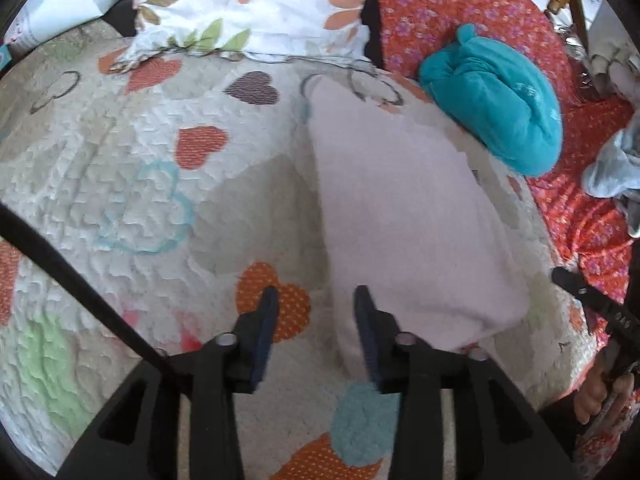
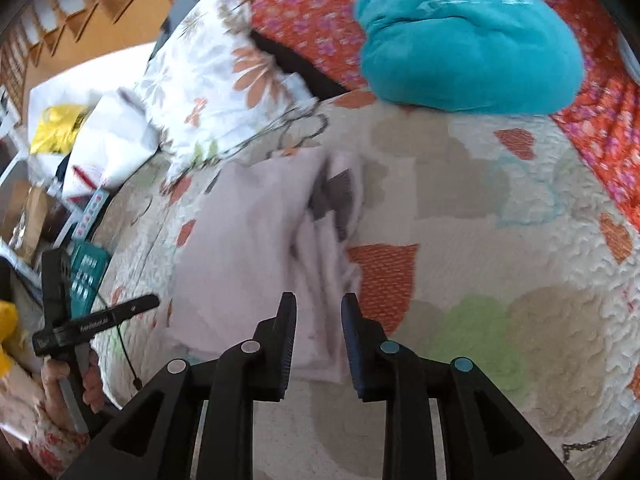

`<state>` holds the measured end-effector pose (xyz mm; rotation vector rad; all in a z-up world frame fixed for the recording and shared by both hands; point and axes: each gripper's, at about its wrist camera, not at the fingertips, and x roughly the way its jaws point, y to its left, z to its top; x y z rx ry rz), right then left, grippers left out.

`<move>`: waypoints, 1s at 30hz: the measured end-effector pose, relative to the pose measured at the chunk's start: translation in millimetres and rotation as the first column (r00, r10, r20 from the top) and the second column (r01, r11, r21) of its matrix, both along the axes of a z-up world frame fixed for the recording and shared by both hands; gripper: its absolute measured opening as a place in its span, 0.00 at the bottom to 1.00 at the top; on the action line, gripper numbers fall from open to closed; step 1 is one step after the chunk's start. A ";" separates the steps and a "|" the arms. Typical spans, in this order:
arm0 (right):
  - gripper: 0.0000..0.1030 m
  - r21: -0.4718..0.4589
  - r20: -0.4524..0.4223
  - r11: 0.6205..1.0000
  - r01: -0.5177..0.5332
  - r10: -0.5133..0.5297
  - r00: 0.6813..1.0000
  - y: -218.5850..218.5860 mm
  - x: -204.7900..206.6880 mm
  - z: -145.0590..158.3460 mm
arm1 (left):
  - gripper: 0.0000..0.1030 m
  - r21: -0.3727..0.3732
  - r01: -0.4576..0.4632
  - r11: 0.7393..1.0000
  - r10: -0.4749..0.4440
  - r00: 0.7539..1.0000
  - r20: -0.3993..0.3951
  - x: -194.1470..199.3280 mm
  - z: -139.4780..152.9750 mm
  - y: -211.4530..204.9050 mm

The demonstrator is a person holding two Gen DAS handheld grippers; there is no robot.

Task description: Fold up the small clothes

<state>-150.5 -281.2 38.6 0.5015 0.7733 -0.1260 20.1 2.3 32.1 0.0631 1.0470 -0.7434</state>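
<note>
A pale pink garment (image 1: 416, 216) lies folded into a long strip on the heart-patterned quilt (image 1: 120, 168). My left gripper (image 1: 316, 300) is open and empty, just above the garment's near left edge. In the right wrist view the same pink garment (image 2: 256, 248) shows layered folds, with a dark patch near its far end. My right gripper (image 2: 318, 308) is open and empty over the garment's near right edge. The left gripper's body (image 2: 80, 324) shows at the left of the right wrist view, held in a hand.
A rolled teal garment (image 1: 496, 108) lies at the far right on an orange floral blanket (image 1: 460, 4). A floral pillow (image 1: 256, 4) lies at the back. A grey cloth (image 1: 616, 168) lies at the right edge. Bags and clutter (image 2: 80, 136) sit off the bed's left side.
</note>
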 end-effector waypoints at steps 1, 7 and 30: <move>0.26 -0.023 -0.013 1.000 -0.017 0.017 1.000 6.8 3.8 -1.3 | 0.49 -0.005 0.026 1.000 -0.026 1.000 -0.004 -2.5 -0.8 -4.4; 0.29 -0.079 -0.115 0.990 -0.113 0.104 0.988 37.2 21.4 -25.9 | 0.60 0.125 0.092 0.988 -0.100 0.993 0.061 -24.8 -17.0 -21.1; 0.29 0.242 -0.081 0.955 -0.169 0.194 0.978 10.9 127.7 -30.6 | 0.17 0.212 0.043 0.976 -0.062 0.994 0.085 -37.3 -22.2 -20.5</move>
